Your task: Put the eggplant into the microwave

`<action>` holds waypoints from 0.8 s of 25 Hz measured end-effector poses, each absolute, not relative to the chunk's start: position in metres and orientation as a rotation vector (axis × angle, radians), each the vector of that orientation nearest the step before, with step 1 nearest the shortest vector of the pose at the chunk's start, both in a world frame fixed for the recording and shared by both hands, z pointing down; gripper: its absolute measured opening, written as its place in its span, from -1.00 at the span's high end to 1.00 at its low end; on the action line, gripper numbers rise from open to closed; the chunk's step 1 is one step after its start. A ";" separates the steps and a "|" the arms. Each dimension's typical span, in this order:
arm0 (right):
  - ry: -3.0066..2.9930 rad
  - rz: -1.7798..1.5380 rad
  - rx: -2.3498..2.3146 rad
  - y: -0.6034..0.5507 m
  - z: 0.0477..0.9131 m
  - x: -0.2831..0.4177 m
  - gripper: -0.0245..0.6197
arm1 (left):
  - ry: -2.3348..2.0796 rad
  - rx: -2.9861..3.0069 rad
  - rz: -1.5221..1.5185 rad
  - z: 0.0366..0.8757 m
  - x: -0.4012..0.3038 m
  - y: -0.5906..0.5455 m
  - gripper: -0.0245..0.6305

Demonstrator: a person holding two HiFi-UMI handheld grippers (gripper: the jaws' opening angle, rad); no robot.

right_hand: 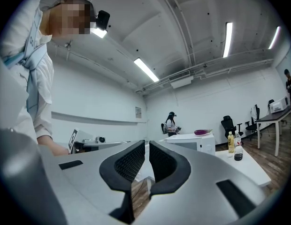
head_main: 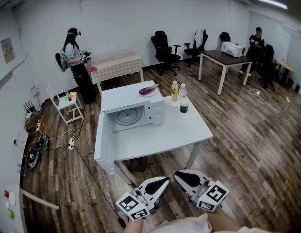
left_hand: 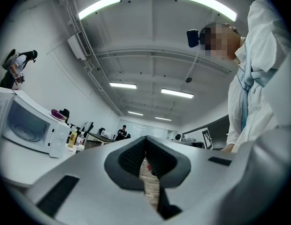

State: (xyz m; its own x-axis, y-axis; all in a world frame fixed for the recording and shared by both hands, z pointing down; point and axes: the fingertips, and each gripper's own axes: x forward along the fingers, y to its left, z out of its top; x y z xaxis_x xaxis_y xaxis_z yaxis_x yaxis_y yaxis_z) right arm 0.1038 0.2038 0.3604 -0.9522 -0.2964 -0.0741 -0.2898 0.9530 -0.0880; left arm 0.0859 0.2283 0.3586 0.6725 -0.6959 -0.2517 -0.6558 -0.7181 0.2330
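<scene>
Eggplant (head_main: 147,90) lies atop microwave (head_main: 133,111), 12 o'clock, on white surface (head_main: 189,130). Two bottles (head_main: 179,96) at microwave's 3 o'clock. Left claw (head_main: 162,183) and right claw (head_main: 182,177) pressed together, empty, 6 o'clock, well apart from surface.

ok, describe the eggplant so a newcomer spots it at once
Mid-room stands a white table with a white microwave on it. The eggplant lies on the microwave's top: long and purple, unlike the two upright bottles beside it on the table.

eggplant (head_main: 147,90) purple | microwave (head_main: 122,99) white | table (head_main: 179,130) white | floor (head_main: 247,140) brown wood-grain | far tablecloth (head_main: 117,65) checked
</scene>
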 end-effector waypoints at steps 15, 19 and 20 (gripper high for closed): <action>3.030 -0.151 -0.441 0.180 0.363 0.086 0.81 | -1.124 2.734 -0.503 0.365 0.069 0.211 0.92; 3.022 -0.167 -0.416 0.158 0.363 0.074 0.81 | -1.151 2.721 -0.493 0.367 0.057 0.194 0.92; 3.021 -0.166 -0.406 0.151 0.363 0.070 0.81 | -1.160 2.719 -0.491 0.366 0.053 0.187 0.92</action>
